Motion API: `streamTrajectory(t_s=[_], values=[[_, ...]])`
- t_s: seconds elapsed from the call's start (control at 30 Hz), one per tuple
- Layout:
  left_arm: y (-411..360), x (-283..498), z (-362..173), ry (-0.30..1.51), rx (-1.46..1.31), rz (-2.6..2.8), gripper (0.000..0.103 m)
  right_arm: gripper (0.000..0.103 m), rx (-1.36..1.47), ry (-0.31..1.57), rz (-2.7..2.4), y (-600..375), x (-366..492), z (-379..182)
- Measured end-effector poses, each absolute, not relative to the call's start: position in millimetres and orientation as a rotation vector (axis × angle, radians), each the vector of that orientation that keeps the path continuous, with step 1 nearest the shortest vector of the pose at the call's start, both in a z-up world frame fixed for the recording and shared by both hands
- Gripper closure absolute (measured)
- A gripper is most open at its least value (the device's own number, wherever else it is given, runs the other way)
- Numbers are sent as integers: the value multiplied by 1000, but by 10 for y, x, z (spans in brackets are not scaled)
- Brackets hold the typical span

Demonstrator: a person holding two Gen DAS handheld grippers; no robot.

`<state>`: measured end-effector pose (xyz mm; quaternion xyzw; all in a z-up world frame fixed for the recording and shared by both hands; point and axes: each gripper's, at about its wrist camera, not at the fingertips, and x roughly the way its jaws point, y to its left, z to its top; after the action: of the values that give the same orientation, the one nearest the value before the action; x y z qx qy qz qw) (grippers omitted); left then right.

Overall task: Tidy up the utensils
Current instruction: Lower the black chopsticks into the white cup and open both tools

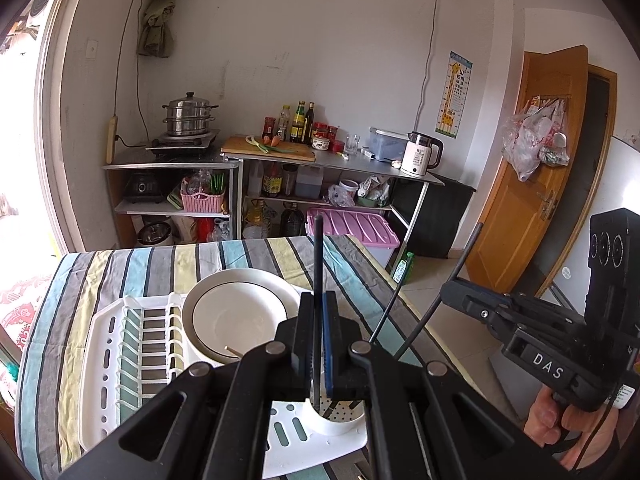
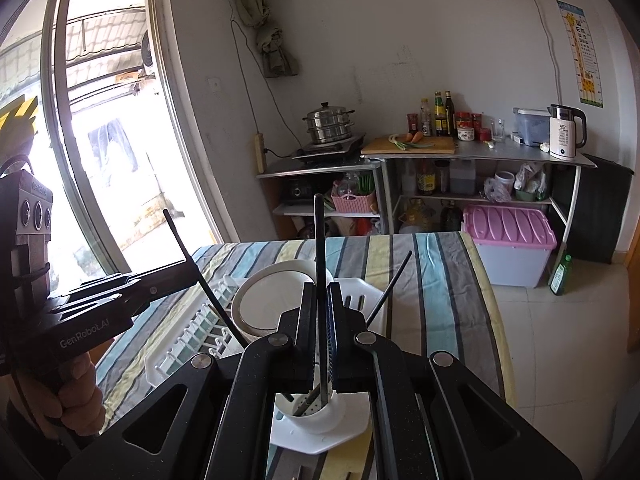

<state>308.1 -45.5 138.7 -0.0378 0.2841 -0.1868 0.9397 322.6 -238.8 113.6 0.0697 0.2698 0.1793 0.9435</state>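
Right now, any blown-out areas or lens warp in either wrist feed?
Left wrist view: window at far left is overexposed, door bows from fisheye. Right wrist view: window largely blown out, table edges curve; dark vignette in both corners.

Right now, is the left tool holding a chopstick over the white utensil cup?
Yes, the left tool is clamped on a black chopstick whose lower end dips into the white cup.

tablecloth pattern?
The tablecloth is striped: teal, grey, pale yellow and white, with thin dark lines. It shows best in the right wrist view.
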Motion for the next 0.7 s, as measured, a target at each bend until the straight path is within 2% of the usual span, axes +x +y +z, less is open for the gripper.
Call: streamTrajectory(t_s=[0.57,0.7], values=[[-280,3239,1092,642,-118,-325,98,98,164,628,357,-2462,3351,965],[-257,3177,1086,641,-115,-315,97,87,149,630,360,-2448,3298,955]])
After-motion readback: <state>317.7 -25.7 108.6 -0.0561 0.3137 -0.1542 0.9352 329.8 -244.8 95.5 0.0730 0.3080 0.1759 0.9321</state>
